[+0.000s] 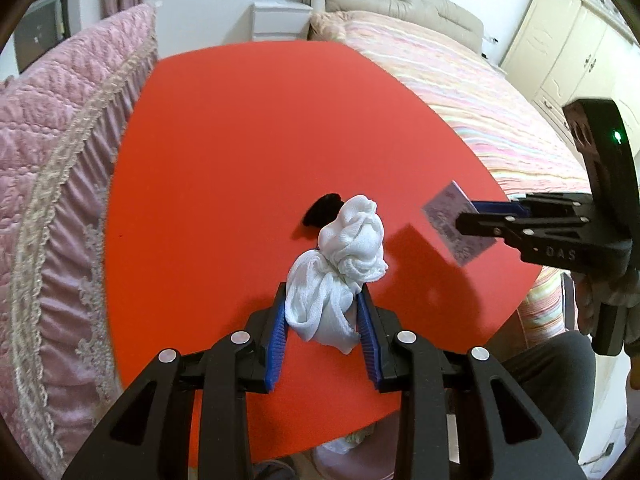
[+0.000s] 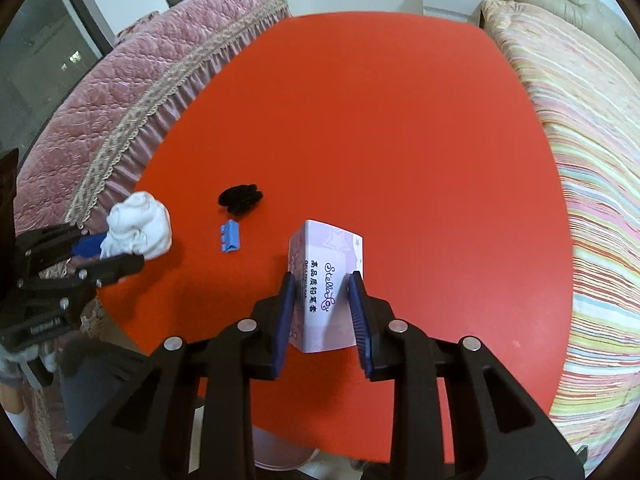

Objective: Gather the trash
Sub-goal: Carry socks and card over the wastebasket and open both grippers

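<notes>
Your left gripper is black plastic: four angular, cut-out linkage arms, each pinned with a round silver rivet. Its fingers carry ribbed blue pads. Your right gripper is built the same; seen from the left wrist, its body shows raised lettering and a lit green indicator. You wear a grey sleeve and dark trousers.

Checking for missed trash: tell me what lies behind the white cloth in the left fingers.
Behind the white cloth a black clump lies on the red table; the right view also shows a small blue piece nearby. The left view hides that piece behind the cloth.
</notes>
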Demonstrator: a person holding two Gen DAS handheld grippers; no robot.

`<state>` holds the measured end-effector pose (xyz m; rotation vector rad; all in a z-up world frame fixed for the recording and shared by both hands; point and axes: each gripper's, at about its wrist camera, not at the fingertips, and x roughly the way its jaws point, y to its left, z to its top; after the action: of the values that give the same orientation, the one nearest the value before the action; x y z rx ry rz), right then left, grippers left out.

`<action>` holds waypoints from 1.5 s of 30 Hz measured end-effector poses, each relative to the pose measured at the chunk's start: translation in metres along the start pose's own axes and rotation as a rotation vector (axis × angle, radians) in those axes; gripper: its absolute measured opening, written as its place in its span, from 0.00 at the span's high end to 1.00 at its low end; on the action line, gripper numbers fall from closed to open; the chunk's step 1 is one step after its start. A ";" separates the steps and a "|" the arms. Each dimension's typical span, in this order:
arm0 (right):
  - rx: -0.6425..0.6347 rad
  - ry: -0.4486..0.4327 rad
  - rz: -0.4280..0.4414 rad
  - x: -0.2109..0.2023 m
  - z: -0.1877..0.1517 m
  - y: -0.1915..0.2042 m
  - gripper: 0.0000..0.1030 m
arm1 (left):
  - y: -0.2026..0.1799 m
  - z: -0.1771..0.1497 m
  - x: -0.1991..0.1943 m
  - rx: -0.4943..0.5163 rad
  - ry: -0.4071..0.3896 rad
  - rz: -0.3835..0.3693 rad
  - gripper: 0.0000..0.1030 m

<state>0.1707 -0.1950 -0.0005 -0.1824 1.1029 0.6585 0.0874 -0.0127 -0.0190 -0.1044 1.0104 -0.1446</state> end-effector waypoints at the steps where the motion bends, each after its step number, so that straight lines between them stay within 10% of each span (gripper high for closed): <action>1: -0.002 -0.010 0.003 -0.005 -0.004 0.002 0.74 | -0.001 -0.002 -0.003 0.001 -0.005 0.000 0.69; 24: -0.102 -0.134 0.057 -0.110 -0.125 0.057 0.74 | -0.044 -0.082 -0.083 0.052 -0.101 0.028 0.69; 45: -0.133 -0.028 0.127 -0.081 -0.223 0.093 0.74 | -0.063 -0.184 -0.062 0.022 0.022 -0.019 0.69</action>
<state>-0.0768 -0.2536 -0.0156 -0.2173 1.0502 0.8466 -0.1056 -0.0681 -0.0550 -0.0929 1.0295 -0.1747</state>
